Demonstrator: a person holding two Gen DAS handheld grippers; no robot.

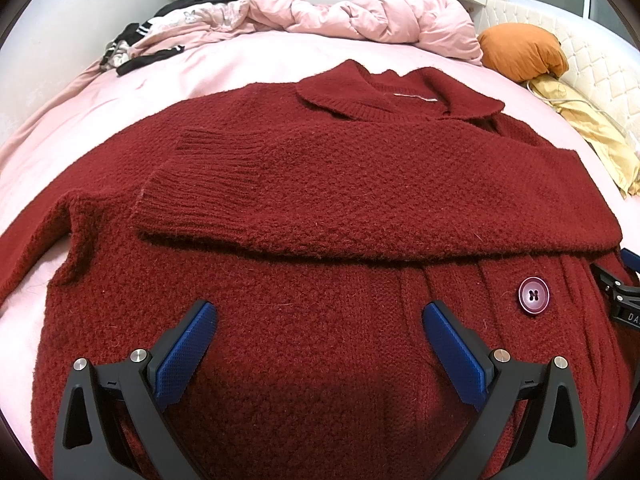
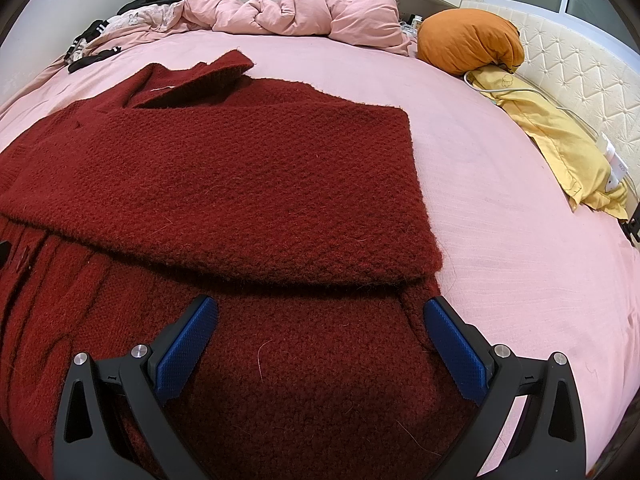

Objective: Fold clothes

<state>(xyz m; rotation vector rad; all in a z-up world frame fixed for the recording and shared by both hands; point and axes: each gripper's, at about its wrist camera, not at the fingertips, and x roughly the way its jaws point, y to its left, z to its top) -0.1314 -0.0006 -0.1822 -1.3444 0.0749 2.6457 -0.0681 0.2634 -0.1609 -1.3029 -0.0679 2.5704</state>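
A dark red knit cardigan (image 1: 320,184) lies flat on the pink bed sheet (image 1: 100,112), collar (image 1: 400,96) at the far side. Both sleeves are folded across its chest, the ribbed cuff (image 1: 192,184) lying at the left. A dark red button (image 1: 533,295) shows below the folded sleeve. My left gripper (image 1: 320,316) is open and empty over the cardigan's lower left part. My right gripper (image 2: 320,312) is open and empty over the lower right part of the cardigan (image 2: 248,184), near its right edge. The right gripper's black body also shows in the left wrist view (image 1: 624,296).
A rumpled pink duvet (image 2: 304,8) lies at the far side of the bed. An orange pillow (image 2: 468,40) and a yellow cloth (image 2: 560,148) with a white cable lie at the right by the quilted headboard (image 2: 568,68). Dark clothes (image 1: 136,52) lie at the far left.
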